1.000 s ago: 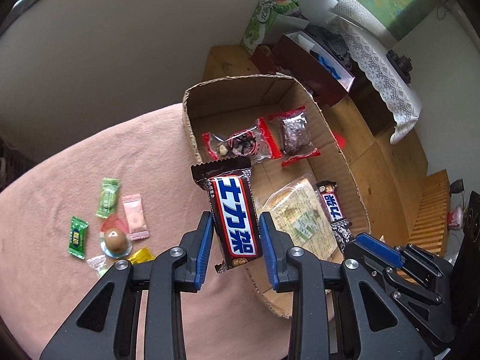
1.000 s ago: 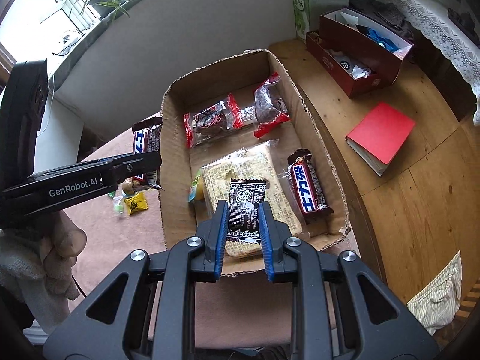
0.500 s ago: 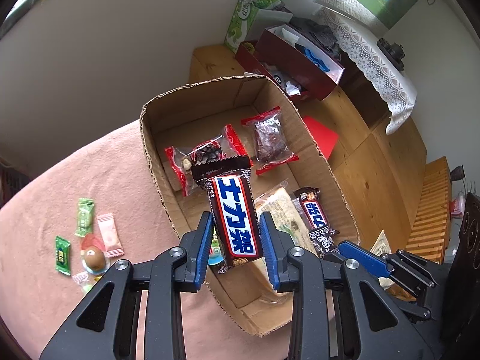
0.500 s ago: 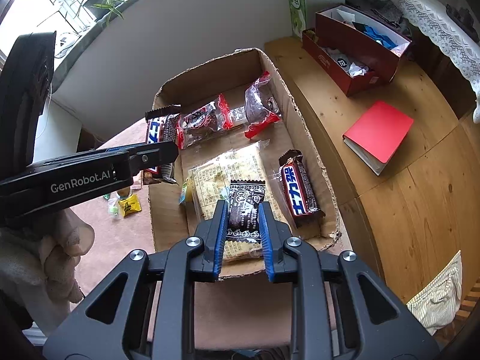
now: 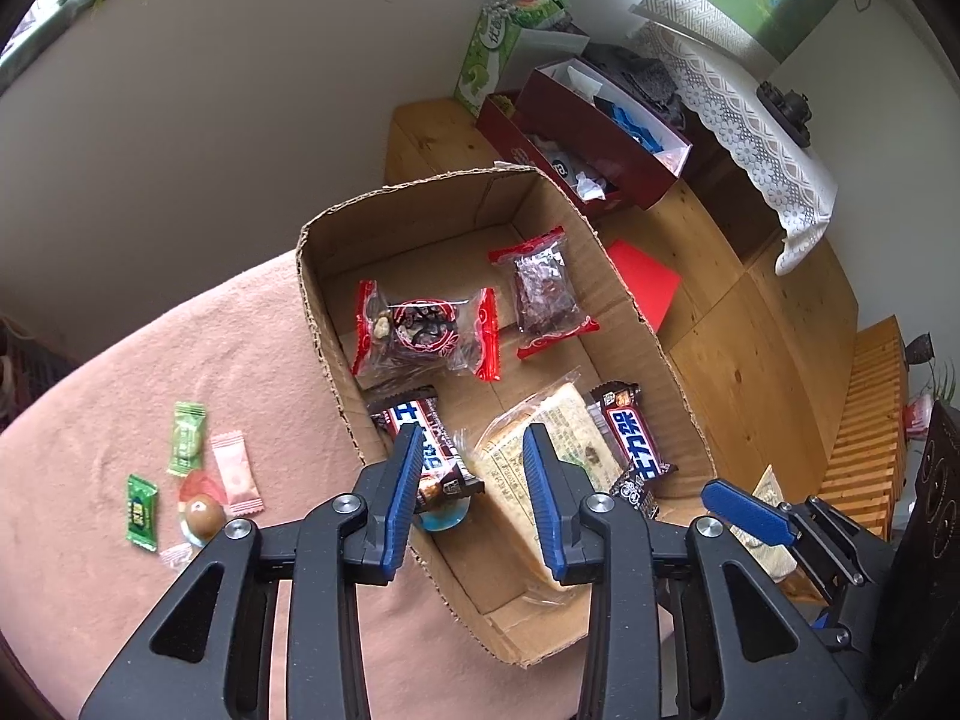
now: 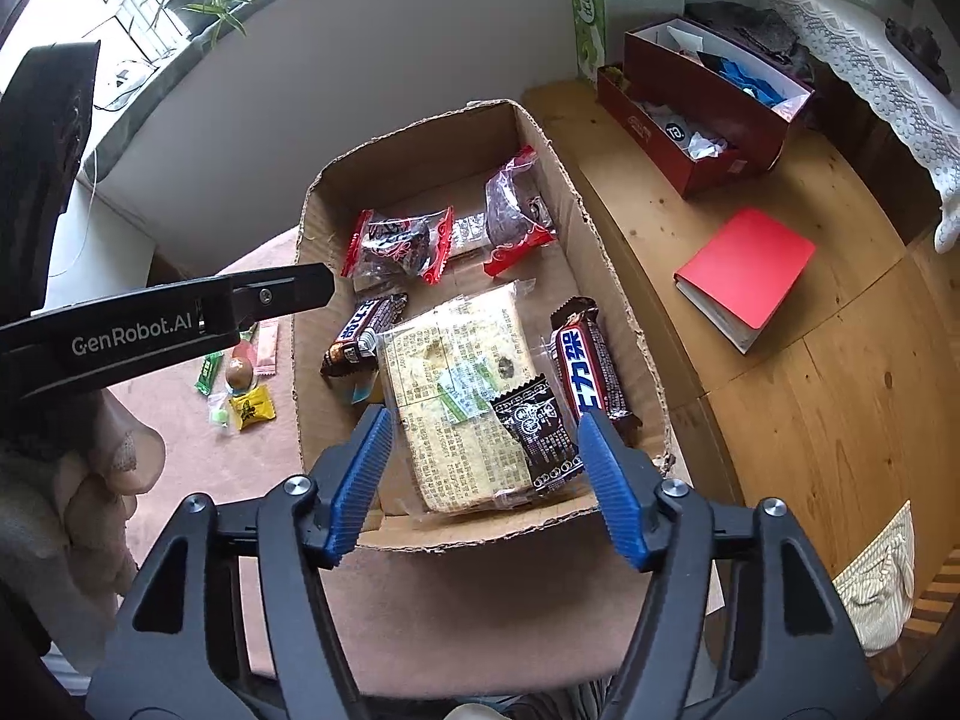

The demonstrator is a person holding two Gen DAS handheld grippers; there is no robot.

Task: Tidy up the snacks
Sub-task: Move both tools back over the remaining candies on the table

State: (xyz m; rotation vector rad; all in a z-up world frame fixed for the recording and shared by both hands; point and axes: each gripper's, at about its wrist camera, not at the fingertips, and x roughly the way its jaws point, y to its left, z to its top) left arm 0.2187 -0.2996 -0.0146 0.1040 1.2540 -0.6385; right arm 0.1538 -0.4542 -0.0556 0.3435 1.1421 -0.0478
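The right gripper [image 6: 483, 474] had just been opening, its blue pads wide apart and clear of the small black packet [image 6: 537, 429], which lay loose between them on the big clear biscuit pack [image 6: 459, 384] in the cardboard box [image 6: 552, 180]; the left gripper [image 5: 471, 495] had its jaws parted too, having opened a little, and its pads did not press on the chocolate bar [image 5: 429, 450], which lay on the box floor against the left wall, its lower end over a small blue-topped sweet [image 5: 444, 519]; whether the left pad grazed the wrapper I could not tell. A second chocolate bar [image 6: 591, 369] lay along the right wall beside the biscuit pack; two red-edged packets [image 5: 426, 330] and [image 5: 546, 297] rested at the far end of the box. The box stood on a pink cloth [image 5: 150, 360]; on the cloth to its left, well apart from the box, lay loose sweets: two green ones [image 5: 189, 438], a pink one [image 5: 235, 471], a brown egg-shaped one [image 5: 201, 516] and, in the right view, a yellow one [image 6: 252, 408]. On the wooden table [image 6: 810, 408] beyond lay a red notebook [image 6: 744, 267] and a dark red box [image 6: 702, 102].
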